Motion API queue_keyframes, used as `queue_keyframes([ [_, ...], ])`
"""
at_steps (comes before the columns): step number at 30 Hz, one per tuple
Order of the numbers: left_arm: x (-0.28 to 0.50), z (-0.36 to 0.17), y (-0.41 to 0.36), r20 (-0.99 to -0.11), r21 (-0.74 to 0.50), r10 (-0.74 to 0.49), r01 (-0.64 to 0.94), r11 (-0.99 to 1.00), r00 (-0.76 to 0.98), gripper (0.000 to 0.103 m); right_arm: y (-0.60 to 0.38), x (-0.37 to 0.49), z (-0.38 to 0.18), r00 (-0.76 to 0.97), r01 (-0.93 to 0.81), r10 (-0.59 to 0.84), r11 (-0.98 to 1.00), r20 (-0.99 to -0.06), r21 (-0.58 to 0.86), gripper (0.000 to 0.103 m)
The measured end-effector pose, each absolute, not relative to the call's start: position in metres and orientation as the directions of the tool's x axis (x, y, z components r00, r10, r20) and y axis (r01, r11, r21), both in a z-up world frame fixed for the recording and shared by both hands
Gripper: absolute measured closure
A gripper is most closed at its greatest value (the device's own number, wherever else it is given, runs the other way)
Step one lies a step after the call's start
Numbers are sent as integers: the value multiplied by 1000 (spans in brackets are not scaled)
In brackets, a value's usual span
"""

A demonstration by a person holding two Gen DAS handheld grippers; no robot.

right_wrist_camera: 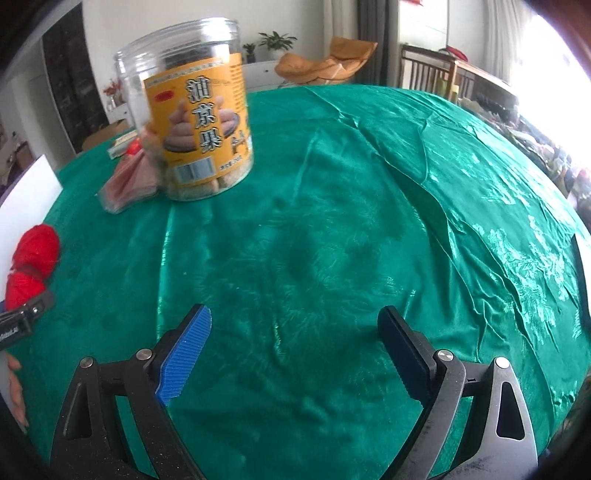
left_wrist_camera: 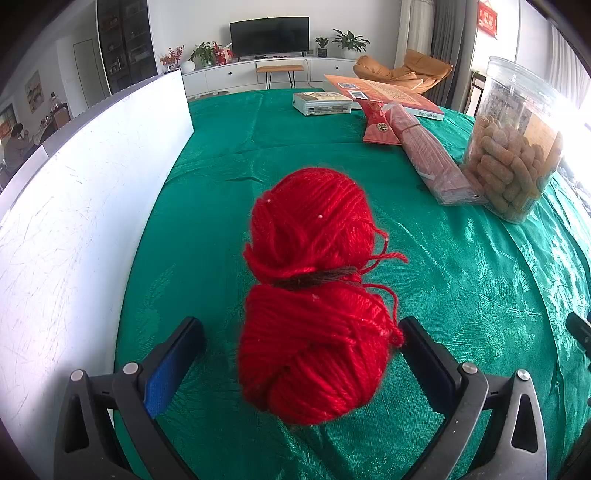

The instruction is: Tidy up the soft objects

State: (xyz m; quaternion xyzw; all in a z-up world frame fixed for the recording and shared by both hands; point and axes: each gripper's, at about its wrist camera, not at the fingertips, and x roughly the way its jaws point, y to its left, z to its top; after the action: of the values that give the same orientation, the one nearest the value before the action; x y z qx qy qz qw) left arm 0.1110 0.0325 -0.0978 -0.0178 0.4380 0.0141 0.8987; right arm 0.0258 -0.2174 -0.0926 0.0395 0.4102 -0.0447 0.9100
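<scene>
Living room, table under a shiny green tablecloth (left_wrist_camera: 229, 155). Left gripper (left_wrist_camera: 303, 338) fingers spread wide apart, nothing clamped. The red yarn skein (left_wrist_camera: 314, 295) lies on the cloth between them: its near lobe sits in the gap, just beside the right finger (left_wrist_camera: 424, 354), with a clear gap to the left finger's blue pad (left_wrist_camera: 166, 376); contact on the right can't be told. Skein is two lobes pinched at the waist by a dark tie (left_wrist_camera: 317, 277), long axis running straight away from the fingers, far lobe ahead of the fingertips, loose strand ends sticking out to the right. A white board (left_wrist_camera: 85, 206) stands on edge left of the fingers.

Right gripper (right_wrist_camera: 293, 326) fingers also apart, only bare cloth between them. Skein is well off to the left of its left finger. Ahead-left, a clear plastic jar (right_wrist_camera: 188, 110) of tan snack sticks, orange label with large Chinese characters and a barcode; small print is unreadable. Beside it is a wrapped pink bundle (left_wrist_camera: 432, 155), and a red packet (left_wrist_camera: 376, 122) with a round emblem. Farther, two books (left_wrist_camera: 380, 92), with a QR code on the orange cover. A dark TV (left_wrist_camera: 269, 36) stands on the far wall.
</scene>
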Motion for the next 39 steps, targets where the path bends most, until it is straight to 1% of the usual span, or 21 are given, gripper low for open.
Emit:
queue_keyframes([
  [3, 111, -98, 32, -788, -20, 10, -41, 999, 616, 0, -212, 33, -99, 625, 111, -68, 994, -777, 2, 9],
  [39, 111, -98, 32, -787, -21, 9, -41, 999, 616, 0, -210, 30, -100, 628, 110, -68, 994, -775, 2, 8],
])
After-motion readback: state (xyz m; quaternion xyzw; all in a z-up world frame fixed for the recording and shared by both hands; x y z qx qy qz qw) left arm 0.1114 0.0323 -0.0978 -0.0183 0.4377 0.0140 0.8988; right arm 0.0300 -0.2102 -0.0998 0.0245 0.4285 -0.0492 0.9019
